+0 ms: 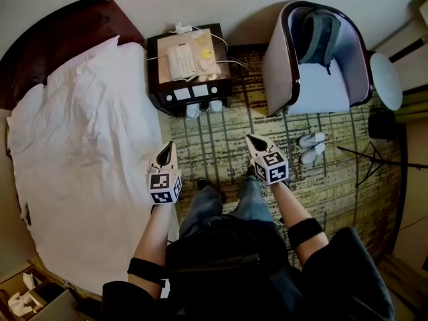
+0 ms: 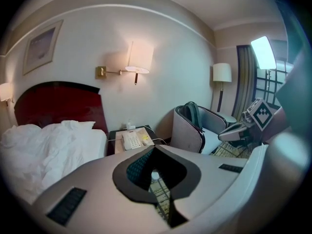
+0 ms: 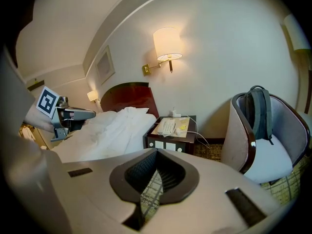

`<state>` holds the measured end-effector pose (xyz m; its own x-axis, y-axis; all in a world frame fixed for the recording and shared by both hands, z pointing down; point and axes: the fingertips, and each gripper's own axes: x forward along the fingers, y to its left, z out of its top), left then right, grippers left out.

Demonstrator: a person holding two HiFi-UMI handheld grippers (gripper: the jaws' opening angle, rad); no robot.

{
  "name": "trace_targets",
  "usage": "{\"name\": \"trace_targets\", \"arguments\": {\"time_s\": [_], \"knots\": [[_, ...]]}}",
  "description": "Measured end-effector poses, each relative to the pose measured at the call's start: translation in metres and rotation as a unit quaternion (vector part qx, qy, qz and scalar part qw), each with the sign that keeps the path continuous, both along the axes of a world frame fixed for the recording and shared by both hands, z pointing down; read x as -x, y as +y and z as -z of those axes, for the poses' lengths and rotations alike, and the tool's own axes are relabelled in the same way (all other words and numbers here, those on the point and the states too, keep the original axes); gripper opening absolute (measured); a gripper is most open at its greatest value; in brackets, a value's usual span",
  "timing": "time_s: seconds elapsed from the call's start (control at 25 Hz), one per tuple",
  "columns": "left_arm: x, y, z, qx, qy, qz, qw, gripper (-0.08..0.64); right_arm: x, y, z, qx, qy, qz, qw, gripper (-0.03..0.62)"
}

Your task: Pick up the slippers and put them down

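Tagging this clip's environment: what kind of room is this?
Most likely a hotel bedroom: a bed with white linen, a nightstand carrying a corded phone, and white slippers on the carpet.

The bed (image 1: pixel 80 146) fills the left. Right of its far end stands the nightstand (image 1: pixel 190 79), with a telephone (image 1: pixel 180 61) on top. Farther right is the armchair (image 1: pixel 281 65), a backpack (image 1: pixel 317 32) in it. The slippers (image 1: pixel 312 147) lie side by side on the carpet (image 1: pixel 221 146), just before the armchair.
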<state>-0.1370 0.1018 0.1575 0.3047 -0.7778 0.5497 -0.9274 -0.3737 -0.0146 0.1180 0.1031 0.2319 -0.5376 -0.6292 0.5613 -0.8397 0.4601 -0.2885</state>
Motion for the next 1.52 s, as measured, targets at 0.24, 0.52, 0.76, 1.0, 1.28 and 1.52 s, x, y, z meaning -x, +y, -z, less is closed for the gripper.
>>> {"name": "trace_targets", "arguments": {"time_s": [0.24, 0.52, 0.76, 1.0, 1.28, 1.52], "knots": [[0.015, 0.001, -0.007, 0.005, 0.016, -0.027, 0.9995, 0.002, 0.032, 0.009, -0.006, 0.004, 0.002, -0.014, 1.0, 0.002], [0.024, 0.004, -0.03, 0.015, 0.013, -0.053, 0.9984, 0.002, 0.039, 0.001, -0.018, 0.006, 0.002, -0.036, 0.999, 0.002], [0.03, 0.003, -0.049, 0.021, 0.009, -0.018, 0.9996, 0.002, 0.052, -0.019, -0.044, 0.022, -0.012, -0.011, 1.0, 0.012], [0.012, -0.008, -0.09, 0.042, 0.024, 0.036, 0.9982, 0.002, 0.046, -0.049, -0.093, 0.058, -0.019, 0.002, 0.998, 0.035], [-0.02, -0.026, -0.171, 0.053, 0.019, 0.053, 0.997, 0.002, 0.044, -0.08, -0.185, 0.117, -0.065, 0.002, 0.991, 0.112], [-0.029, -0.053, -0.266, 0.062, 0.029, 0.057, 0.996, 0.002, 0.048, -0.118, -0.285, 0.138, -0.095, -0.016, 0.986, 0.232]]}}
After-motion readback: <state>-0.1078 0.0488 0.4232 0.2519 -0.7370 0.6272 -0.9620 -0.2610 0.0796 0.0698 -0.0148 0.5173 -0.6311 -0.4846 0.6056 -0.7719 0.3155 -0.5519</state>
